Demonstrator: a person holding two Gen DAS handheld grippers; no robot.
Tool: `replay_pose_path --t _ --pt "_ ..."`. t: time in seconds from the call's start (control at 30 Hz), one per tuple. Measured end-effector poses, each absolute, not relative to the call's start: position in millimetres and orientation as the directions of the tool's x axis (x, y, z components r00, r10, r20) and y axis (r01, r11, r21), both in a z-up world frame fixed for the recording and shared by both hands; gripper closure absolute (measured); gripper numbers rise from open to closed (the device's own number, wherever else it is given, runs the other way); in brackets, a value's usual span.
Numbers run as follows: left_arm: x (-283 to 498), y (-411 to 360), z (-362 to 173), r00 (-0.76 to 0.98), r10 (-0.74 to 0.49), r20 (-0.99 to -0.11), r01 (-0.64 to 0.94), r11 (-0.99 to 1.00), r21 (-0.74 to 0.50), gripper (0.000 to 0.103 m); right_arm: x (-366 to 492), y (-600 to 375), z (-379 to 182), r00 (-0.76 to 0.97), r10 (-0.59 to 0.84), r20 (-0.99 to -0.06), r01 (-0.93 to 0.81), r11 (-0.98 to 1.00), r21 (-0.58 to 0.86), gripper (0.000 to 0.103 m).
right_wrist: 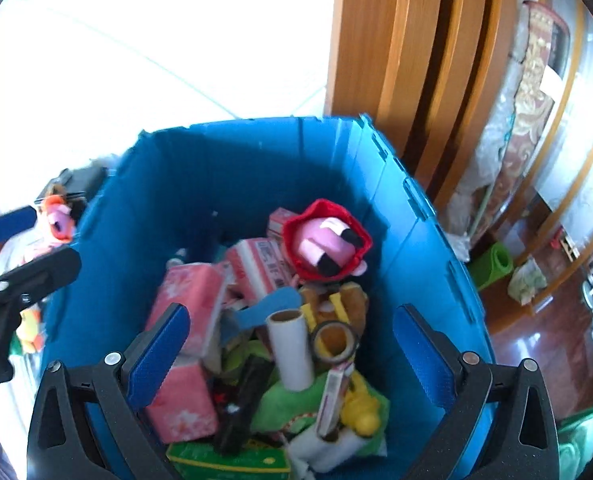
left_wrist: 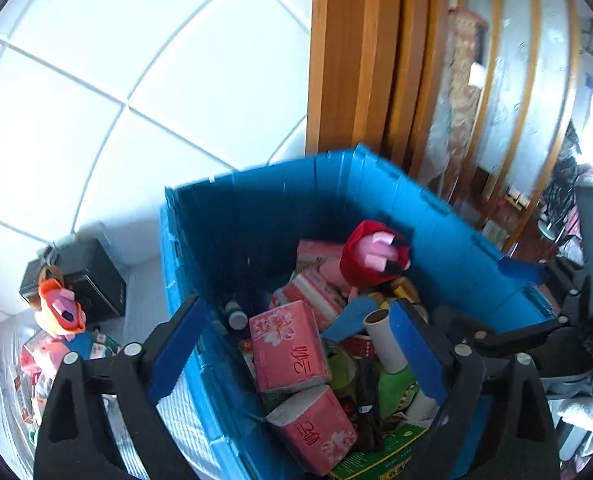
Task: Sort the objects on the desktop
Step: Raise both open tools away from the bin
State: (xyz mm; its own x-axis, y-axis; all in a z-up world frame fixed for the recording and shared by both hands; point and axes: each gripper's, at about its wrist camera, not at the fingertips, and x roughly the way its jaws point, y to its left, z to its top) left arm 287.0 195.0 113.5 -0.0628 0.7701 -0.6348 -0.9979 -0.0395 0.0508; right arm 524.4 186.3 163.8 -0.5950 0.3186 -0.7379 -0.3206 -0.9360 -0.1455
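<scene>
A blue plastic crate [left_wrist: 256,216] [right_wrist: 200,184] stands on the floor, full of mixed objects. In it lie pink tissue packs [left_wrist: 288,352] [right_wrist: 184,304], a red-hooded pink plush toy [left_wrist: 376,258] [right_wrist: 328,246], a white cardboard tube [left_wrist: 384,340] [right_wrist: 290,348], a tape roll [right_wrist: 334,342], a yellow duck [right_wrist: 362,412] and a green box [right_wrist: 228,460]. My left gripper [left_wrist: 296,356] is open and empty above the crate's left side. My right gripper [right_wrist: 292,360] is open and empty above the crate's middle. The right gripper's arm also shows at the right of the left wrist view [left_wrist: 536,332].
A white container [left_wrist: 12,368] with more small items and an orange plush toy [left_wrist: 58,312] [right_wrist: 58,218] sits left of the crate, beside a black box [left_wrist: 92,276]. Wooden door frame [left_wrist: 356,60] [right_wrist: 396,60] stands behind. White tiled floor [left_wrist: 116,80] lies beyond.
</scene>
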Motion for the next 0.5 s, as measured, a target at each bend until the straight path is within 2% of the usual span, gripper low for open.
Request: replay_pose_path --t 0.13,0.27,0.5 --pt "286 144 122 -0.082 0.828 -0.555 -0.996 -0.051 0.070 0.003 558 155 171 -0.654 0.305 -0.692 -0.309 -0.943 -0.124 0.000" --pt "268 102 117 -0.060 0.849 -0.525 -0.998 -0.062 0.014 0.003 595 122 177 -0.713 0.349 -0.609 -0.342 -0.930 -0.133 0.000" --pt "241 43 103 -0.118 0.859 -0.498 -0.992 -0.119 0.030 0.003 655 64 174 -0.769 0.517 -0.375 -0.501 -0.853 -0.148 0.000"
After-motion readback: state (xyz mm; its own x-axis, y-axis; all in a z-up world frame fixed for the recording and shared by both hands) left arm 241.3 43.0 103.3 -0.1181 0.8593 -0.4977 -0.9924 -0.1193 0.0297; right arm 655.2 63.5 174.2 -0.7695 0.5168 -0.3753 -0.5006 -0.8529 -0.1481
